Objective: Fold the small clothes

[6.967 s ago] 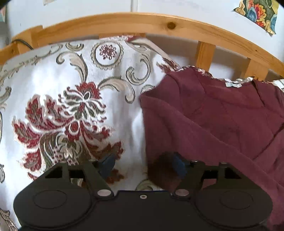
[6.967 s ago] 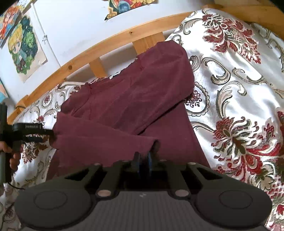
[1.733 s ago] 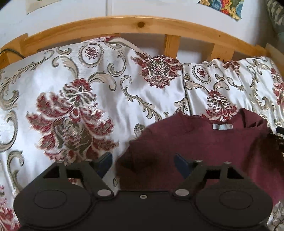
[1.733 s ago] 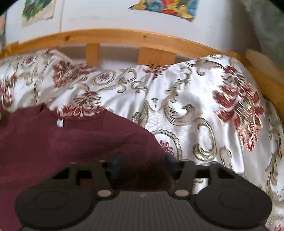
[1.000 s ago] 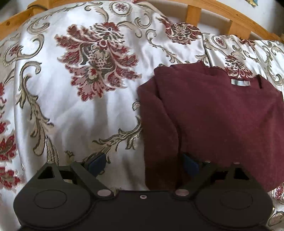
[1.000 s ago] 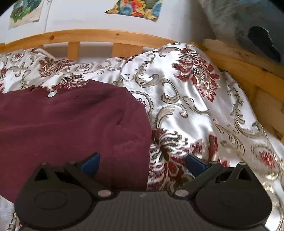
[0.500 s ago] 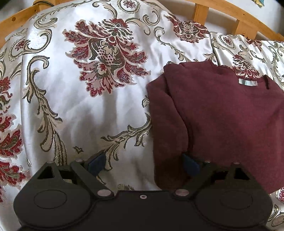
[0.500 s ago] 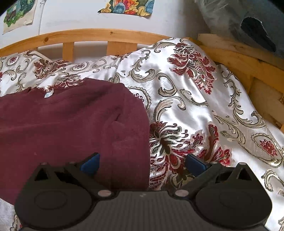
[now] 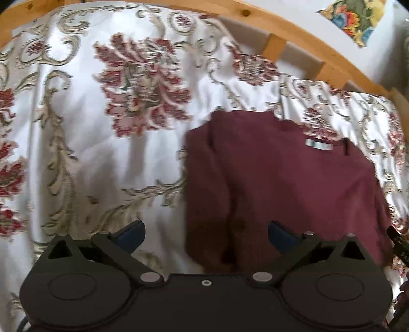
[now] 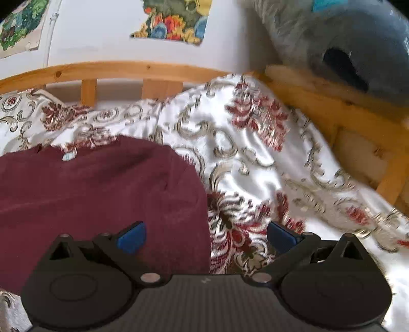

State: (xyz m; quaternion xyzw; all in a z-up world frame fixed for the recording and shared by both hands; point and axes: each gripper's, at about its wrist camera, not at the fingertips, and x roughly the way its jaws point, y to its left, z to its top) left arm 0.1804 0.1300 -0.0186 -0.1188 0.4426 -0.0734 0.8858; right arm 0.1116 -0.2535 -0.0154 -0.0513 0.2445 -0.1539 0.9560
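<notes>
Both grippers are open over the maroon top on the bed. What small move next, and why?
Probably pull both back. The maroon top already lies folded on the bedspread, and left gripper and right gripper are open, holding nothing.

A white satin bedspread (image 9: 84,143) with red flowers and beige scrolls covers the bed. A curved pine rail (image 10: 107,69) on short slats runs behind it, against a white wall (image 10: 102,43). Two colourful pictures (image 10: 176,20) hang there. A grey pillow (image 10: 358,43) lies at the right corner.
</notes>
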